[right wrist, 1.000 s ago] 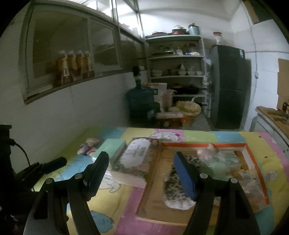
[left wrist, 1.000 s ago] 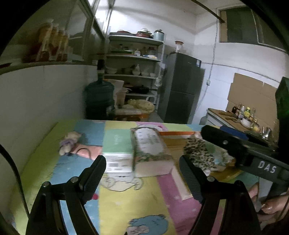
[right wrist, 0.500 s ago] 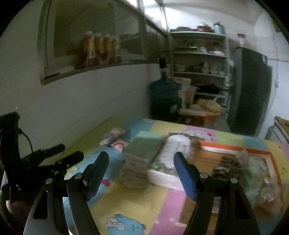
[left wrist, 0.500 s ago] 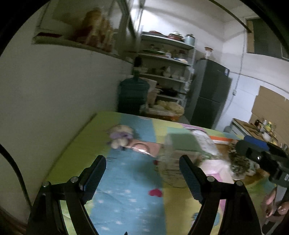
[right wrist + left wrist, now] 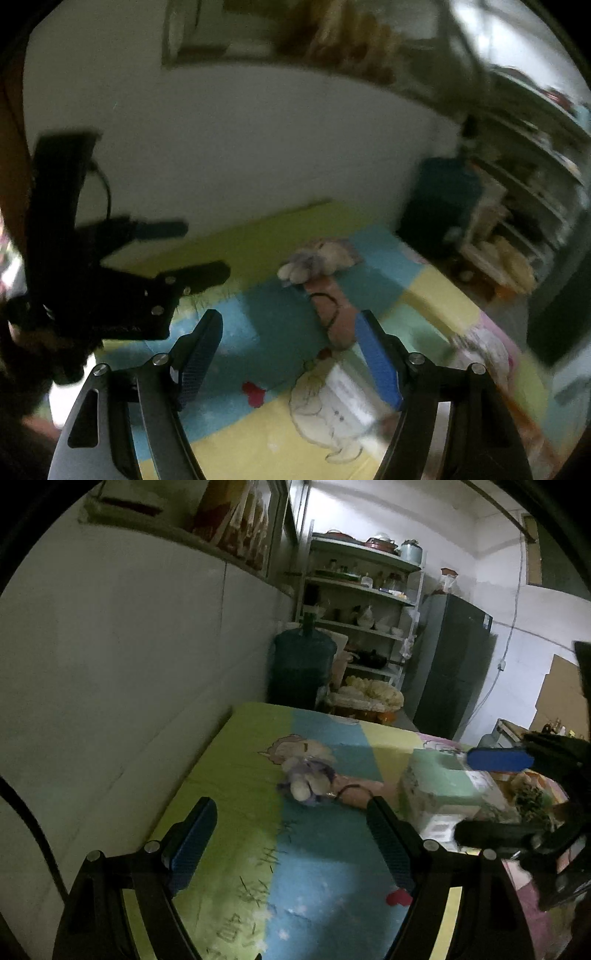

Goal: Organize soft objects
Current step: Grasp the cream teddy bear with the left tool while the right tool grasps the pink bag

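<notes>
Fuzzy plush toy [image 5: 306, 781] lies on glossy patchwork mat [image 5: 236, 760].

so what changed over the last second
Both grippers swung left across the mat, from the tissue packs and the tray toward the plush toy. The left gripper and the right gripper are open and empty, as before. The toy, the pink pouch and the green-topped pack have not moved.

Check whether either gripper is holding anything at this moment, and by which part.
Nothing is held. The left gripper and the right gripper are both open over the colourful patchwork mat, with the small plush toy lying beyond them, untouched.
</notes>
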Demonstrator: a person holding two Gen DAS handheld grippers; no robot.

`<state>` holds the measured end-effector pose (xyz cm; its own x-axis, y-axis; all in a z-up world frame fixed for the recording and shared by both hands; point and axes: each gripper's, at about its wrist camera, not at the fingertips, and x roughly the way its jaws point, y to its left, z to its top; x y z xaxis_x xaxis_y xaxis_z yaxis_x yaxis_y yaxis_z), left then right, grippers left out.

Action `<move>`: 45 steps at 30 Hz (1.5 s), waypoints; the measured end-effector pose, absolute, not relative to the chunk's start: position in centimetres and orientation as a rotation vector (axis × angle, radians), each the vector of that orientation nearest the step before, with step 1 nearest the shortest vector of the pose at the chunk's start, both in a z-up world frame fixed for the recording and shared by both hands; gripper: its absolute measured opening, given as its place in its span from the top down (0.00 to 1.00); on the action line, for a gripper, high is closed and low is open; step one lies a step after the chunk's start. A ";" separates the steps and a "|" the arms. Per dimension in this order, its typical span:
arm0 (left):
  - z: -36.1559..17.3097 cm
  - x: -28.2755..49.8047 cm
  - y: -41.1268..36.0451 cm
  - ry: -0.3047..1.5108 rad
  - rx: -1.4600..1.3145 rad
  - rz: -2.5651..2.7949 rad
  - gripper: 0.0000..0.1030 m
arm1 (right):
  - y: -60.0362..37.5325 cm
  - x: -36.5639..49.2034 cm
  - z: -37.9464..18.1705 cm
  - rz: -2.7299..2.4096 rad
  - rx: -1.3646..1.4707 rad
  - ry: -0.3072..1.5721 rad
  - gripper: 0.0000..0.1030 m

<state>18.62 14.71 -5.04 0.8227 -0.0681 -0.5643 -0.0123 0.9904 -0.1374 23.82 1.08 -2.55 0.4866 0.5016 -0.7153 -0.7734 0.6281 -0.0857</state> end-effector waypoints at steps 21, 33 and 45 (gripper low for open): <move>-9.9 33.4 13.3 0.902 -0.113 -0.127 0.23 | 5.6 31.8 -6.7 0.895 -0.641 0.878 0.27; -10.1 32.1 14.7 0.843 -0.173 -0.152 0.58 | 6.9 34.1 -8.4 0.885 -0.660 0.959 0.27; -9.3 30.7 16.7 0.783 -0.227 -0.125 0.58 | 9.0 36.2 -11.5 0.848 -0.729 1.104 0.27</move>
